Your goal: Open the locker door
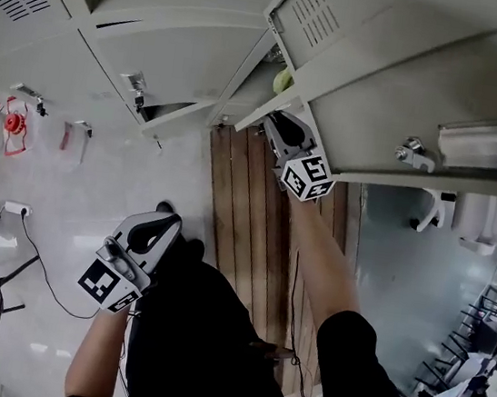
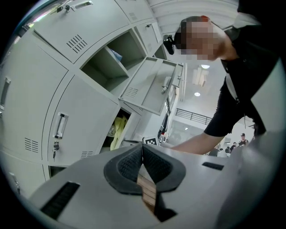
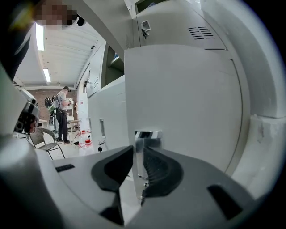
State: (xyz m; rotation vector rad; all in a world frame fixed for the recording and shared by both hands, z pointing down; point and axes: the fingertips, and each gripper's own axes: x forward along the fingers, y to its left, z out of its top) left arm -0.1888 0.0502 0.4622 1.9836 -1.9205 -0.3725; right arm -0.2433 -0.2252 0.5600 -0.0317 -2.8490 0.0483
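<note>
The door [image 1: 379, 120] stands swung out from the bank of lockers, its face toward the head camera, with a handle [image 1: 485, 144] and lock [image 1: 415, 154] on it. The right gripper [image 1: 281, 129] is at the door's free edge. In its own view [image 3: 137, 154] the two pads pinch that thin edge between them, just below a chrome fitting [image 3: 144, 134].

The opening looks well along. To finish it cleanly, I judge the pull should follow the hinge arc, with the pinch square to the edge so the sheet metal neither slips out nor twists. The open door above is close, so the swing needs to stay level.

The left gripper [image 1: 160, 225] hangs low by the person's side, well apart from the lockers. Its fingers are pressed together at the tips on nothing [image 2: 142, 150].

Only the head view shows the door's whole face. Only the right gripper view shows the clamp itself. The left gripper view gives what both miss: the open compartment from the side, with something yellow [image 2: 117, 132] inside, which the head view catches only as a small patch [image 1: 282, 80].
</note>
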